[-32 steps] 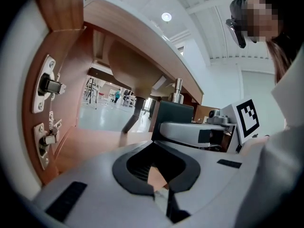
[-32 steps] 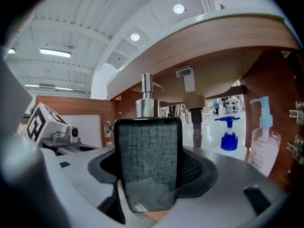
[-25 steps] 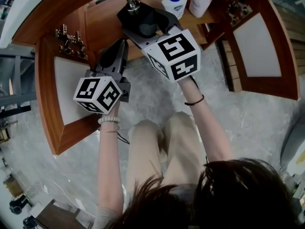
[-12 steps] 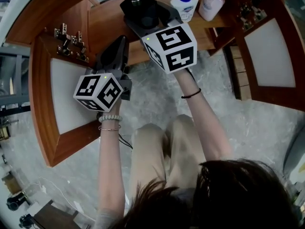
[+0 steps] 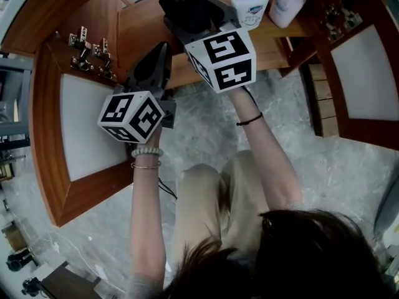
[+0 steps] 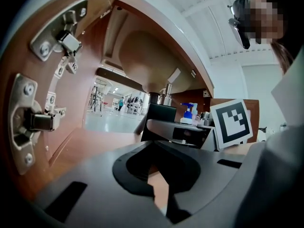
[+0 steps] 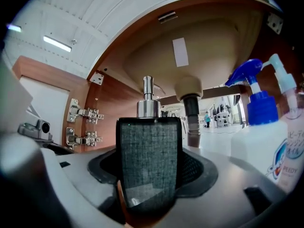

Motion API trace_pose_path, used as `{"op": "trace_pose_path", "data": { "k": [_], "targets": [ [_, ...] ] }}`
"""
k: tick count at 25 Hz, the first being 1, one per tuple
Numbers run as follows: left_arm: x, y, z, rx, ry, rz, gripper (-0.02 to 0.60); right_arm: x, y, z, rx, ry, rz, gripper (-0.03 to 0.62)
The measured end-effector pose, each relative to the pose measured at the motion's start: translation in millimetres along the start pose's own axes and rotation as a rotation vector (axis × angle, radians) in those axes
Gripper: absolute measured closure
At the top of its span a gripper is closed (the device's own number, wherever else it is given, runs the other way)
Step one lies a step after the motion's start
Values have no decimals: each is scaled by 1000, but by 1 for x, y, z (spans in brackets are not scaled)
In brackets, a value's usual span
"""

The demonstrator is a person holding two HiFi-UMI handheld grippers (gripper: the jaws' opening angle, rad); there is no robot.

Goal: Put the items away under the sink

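jaws of the right gripper (image 7: 151,201) clench the dark soap dispenser (image 7: 149,156) inside the cabinet (image 5: 140,30), top centre, not yet released; blue-capped bottle (image 5: 249,8) and pink bottle (image 5: 287,2) already stand upper right. left gripper (image 6: 159,194) jaws closed, empty.

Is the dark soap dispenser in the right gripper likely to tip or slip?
The soap dispenser looks rigid and boxy, so probably stands steadily; its tall metal pump could make it top-heavy. Textured sides likely resist slipping.
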State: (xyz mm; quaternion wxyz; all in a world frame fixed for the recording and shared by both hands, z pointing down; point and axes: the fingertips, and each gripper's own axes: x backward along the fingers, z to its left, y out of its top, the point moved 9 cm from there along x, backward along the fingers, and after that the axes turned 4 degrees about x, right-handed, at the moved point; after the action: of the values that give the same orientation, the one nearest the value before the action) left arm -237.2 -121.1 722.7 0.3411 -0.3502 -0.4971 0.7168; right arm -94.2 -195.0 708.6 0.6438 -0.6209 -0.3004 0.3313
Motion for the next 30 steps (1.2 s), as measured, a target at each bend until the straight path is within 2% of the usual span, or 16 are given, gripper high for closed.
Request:
{"op": "trace_pose_path", "data": {
  "k": [12,20,30],
  "targets": [
    [1,-6,4,8,12,4,579,1,-1,3,32,4,-34,272],
    [11,3,-9,30,8,21,578,10,2,6,-1,-12,12,270],
    [30,33,-36,64,2,61,578,36,30,7,-51,-39,78,270]
  ]
}}
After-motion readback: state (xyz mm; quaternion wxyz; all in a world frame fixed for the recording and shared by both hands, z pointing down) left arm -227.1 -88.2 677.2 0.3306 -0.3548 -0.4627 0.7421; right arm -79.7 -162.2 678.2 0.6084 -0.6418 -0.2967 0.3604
